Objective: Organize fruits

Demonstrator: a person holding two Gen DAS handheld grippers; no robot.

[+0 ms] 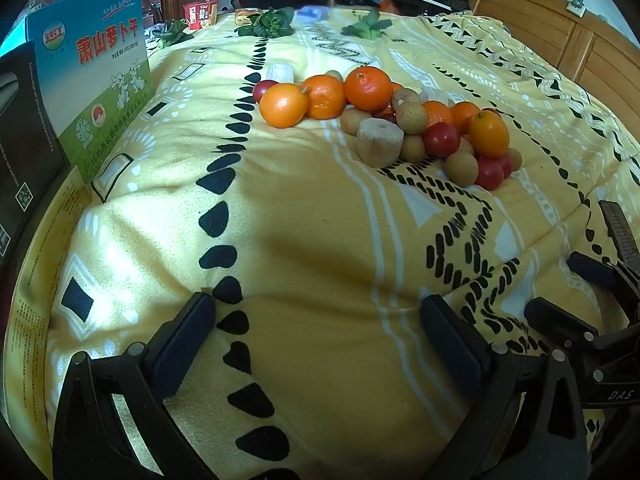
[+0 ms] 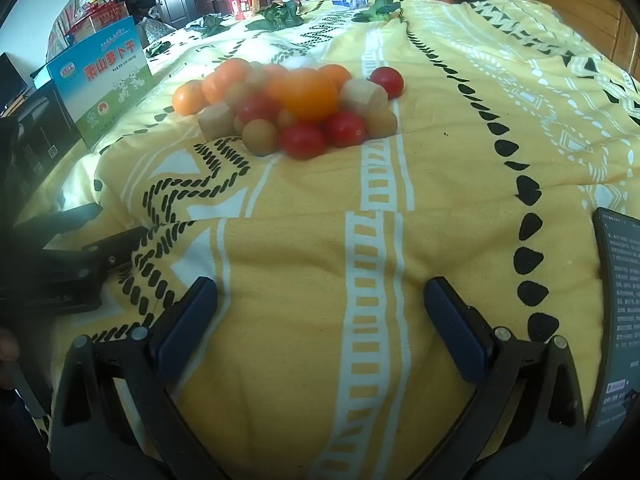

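A pile of fruit lies on a yellow patterned blanket: oranges, red cherry tomatoes, brown longans, an oval kumquat and tan cut chunks. The same pile shows in the right wrist view, with a big orange, tomatoes and one tomato apart. My left gripper is open and empty, well short of the pile. My right gripper is open and empty, also short of it; it shows in the left wrist view.
A blue-green printed box and a dark box stand at the left edge. Leafy greens and a red packet lie at the far end. A phone lies at right. A wooden headboard is at the back right.
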